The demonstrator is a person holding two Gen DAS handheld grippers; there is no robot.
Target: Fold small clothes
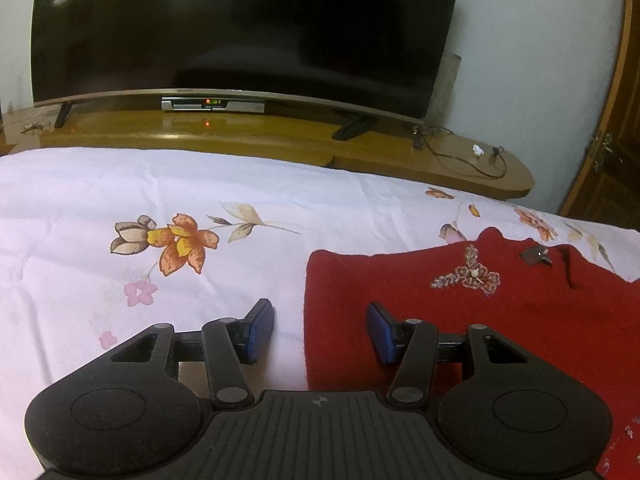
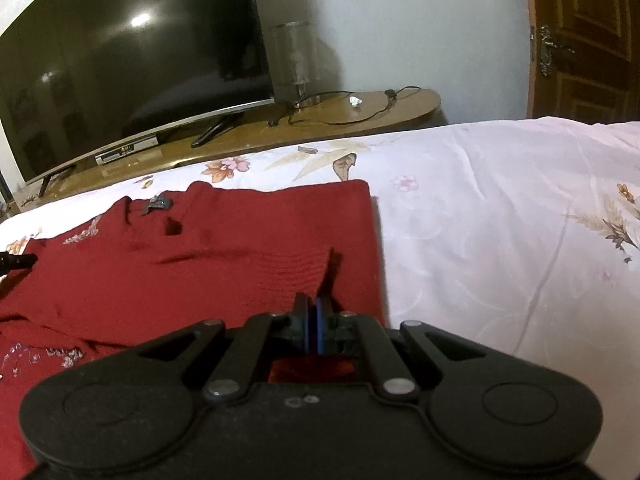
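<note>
A red knitted sweater (image 1: 520,320) with beaded embroidery (image 1: 468,276) lies flat on the bed, partly folded, its dark neck label (image 1: 536,258) at the far side. My left gripper (image 1: 320,316) is open and straddles the sweater's left edge, one finger over the sheet, the other over the red knit, with nothing pinched. In the right wrist view the sweater (image 2: 200,248) fills the left half. My right gripper (image 2: 312,314) is shut on a raised ridge of the red fabric near its right edge. The left gripper's black tip (image 2: 16,262) shows at the far left.
The bed wears a pale floral sheet (image 1: 120,200). Beyond its far edge stands a low wooden TV bench (image 1: 280,136) with a large dark television (image 1: 240,28), a set-top box, cables and a glass lamp (image 2: 294,60). A wooden door (image 2: 580,40) is at the right.
</note>
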